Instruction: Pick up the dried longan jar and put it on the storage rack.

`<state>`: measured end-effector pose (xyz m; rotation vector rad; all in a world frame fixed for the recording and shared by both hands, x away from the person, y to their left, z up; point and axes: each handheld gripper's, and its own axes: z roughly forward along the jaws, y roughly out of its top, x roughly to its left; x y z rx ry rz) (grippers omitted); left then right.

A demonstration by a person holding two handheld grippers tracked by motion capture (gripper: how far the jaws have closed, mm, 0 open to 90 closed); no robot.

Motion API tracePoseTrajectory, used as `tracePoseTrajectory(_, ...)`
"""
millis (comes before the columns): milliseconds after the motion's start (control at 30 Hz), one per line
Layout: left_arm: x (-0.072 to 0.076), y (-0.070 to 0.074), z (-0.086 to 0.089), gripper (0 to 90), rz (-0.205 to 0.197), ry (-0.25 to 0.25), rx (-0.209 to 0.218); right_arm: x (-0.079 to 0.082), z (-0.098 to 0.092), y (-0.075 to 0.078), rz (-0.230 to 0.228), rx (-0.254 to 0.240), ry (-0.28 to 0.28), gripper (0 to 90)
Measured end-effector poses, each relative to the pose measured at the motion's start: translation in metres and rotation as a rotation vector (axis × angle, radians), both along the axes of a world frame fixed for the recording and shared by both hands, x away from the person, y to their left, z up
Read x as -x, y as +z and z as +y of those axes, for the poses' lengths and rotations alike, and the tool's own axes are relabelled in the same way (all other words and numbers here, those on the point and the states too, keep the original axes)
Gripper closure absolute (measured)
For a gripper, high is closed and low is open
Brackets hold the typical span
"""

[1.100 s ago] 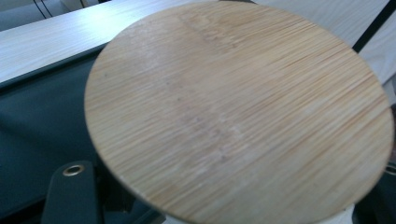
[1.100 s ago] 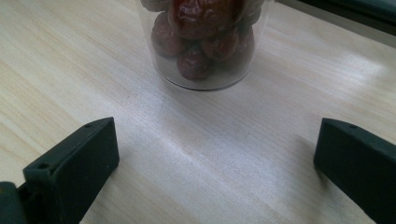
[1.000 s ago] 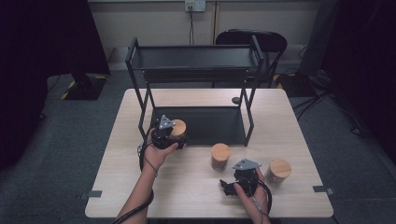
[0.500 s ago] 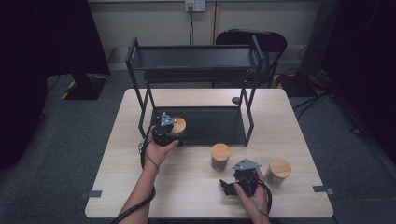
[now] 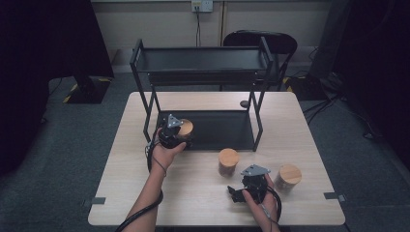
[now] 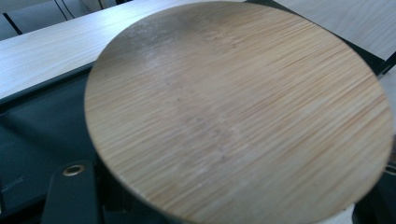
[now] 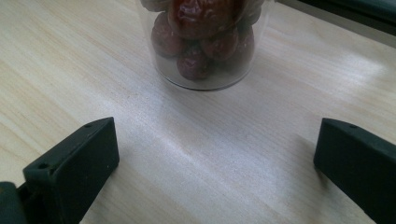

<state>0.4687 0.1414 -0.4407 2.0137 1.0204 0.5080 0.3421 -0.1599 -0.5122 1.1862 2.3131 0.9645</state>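
Observation:
My left gripper (image 5: 180, 139) is shut on a glass jar with a round bamboo lid (image 5: 185, 126), at the left front corner of the black rack's lower shelf (image 5: 220, 131). In the left gripper view the lid (image 6: 238, 107) is very close, over the dark shelf (image 6: 37, 135). My right gripper (image 5: 244, 184) rests near the table's front edge, open, its jaws (image 7: 217, 154) wide apart over bare wood. Just ahead of them stands a glass jar of dark red dried fruit (image 7: 205, 42). Two bamboo-lidded jars stand on the table: one at the middle (image 5: 228, 161), one at the right (image 5: 288, 177).
The two-tier black metal rack (image 5: 203, 60) stands on the far half of the wooden table (image 5: 130, 193), its top shelf bare. A small dark object (image 5: 244, 103) lies behind the rack's right leg. A chair (image 5: 263, 41) stands beyond the table.

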Motion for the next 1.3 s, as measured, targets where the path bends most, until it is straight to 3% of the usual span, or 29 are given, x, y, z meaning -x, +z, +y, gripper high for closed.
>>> tracePoseTrajectory(833, -0.014, 0.005, -0.004, 25.8, -0.007, 0.029, -0.001, 0.000, 0.000, 0.000, -0.001, 0.000, 0.000, 0.0)
tracePoseTrajectory(1300, -0.023, 0.002, -0.003, 25.9, 0.000, 0.071, -0.009, 0.000, 0.000, 0.000, 0.000, 0.000, 0.000, 0.0)
